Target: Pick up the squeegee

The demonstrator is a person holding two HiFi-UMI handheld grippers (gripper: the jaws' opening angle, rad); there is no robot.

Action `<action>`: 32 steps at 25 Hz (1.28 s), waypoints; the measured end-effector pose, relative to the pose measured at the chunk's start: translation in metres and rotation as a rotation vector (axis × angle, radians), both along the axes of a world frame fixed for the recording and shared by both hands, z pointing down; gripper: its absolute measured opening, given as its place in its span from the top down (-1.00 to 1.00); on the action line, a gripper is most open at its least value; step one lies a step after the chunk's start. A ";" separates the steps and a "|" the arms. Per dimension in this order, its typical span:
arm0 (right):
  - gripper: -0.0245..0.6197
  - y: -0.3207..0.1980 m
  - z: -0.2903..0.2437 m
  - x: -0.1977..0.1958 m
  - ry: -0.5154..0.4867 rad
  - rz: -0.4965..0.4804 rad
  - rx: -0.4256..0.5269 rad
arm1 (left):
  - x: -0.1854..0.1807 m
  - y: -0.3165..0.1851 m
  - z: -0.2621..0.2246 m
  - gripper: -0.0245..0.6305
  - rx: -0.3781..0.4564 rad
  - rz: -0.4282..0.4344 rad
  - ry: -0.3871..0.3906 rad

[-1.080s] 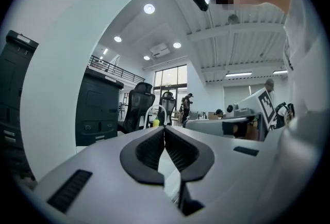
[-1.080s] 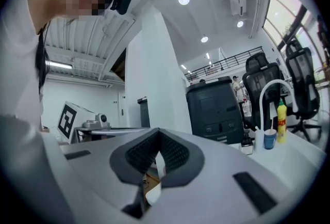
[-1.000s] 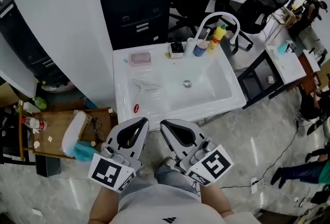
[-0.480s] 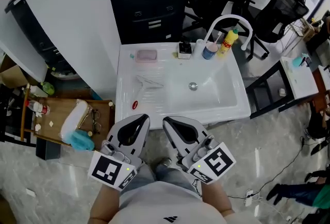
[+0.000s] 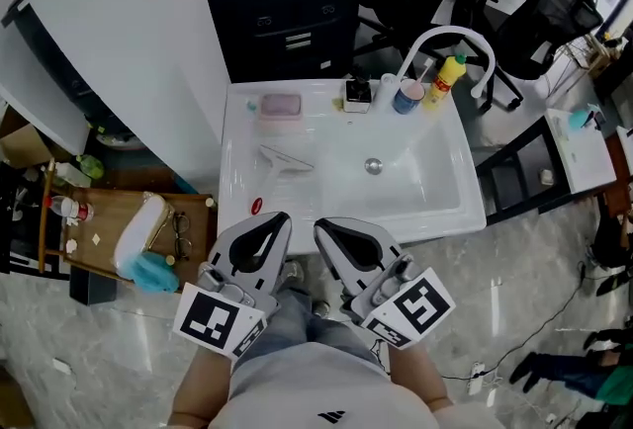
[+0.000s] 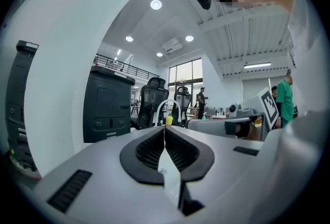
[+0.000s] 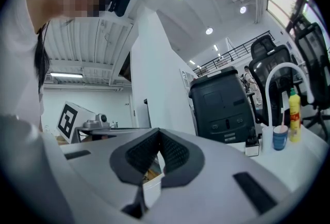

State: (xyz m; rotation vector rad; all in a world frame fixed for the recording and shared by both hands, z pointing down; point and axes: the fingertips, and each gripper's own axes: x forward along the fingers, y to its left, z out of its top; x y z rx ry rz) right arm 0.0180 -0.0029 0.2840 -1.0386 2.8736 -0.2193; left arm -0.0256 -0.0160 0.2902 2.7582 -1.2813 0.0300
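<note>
White sink (image 5: pixel 450 210) is the landmark. Left claw (image 5: pixel 280 218) and right claw (image 5: pixel 320 224) are both closed and empty, side by side at the sink's front edge. Squeegee (image 5: pixel 287 158), probably that thin pale piece, lies on the sink's left drainboard. Risk: a claw arriving closed would shove it along the slick surface into the basin.

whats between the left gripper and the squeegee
Head view: only bare white sink between left gripper and squeegee; a small red thing lies alongside.
</note>
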 end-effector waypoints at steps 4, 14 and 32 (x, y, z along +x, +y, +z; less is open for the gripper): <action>0.90 -0.019 -0.001 0.001 0.010 0.012 0.003 | -0.002 -0.022 0.004 0.88 0.000 -0.001 -0.002; 0.90 -0.073 0.000 -0.011 0.025 0.007 -0.010 | -0.017 -0.075 0.015 0.88 -0.024 -0.027 -0.040; 0.90 -0.133 0.038 -0.030 0.047 0.001 -0.116 | -0.035 -0.133 0.091 0.67 -0.194 -0.058 -0.073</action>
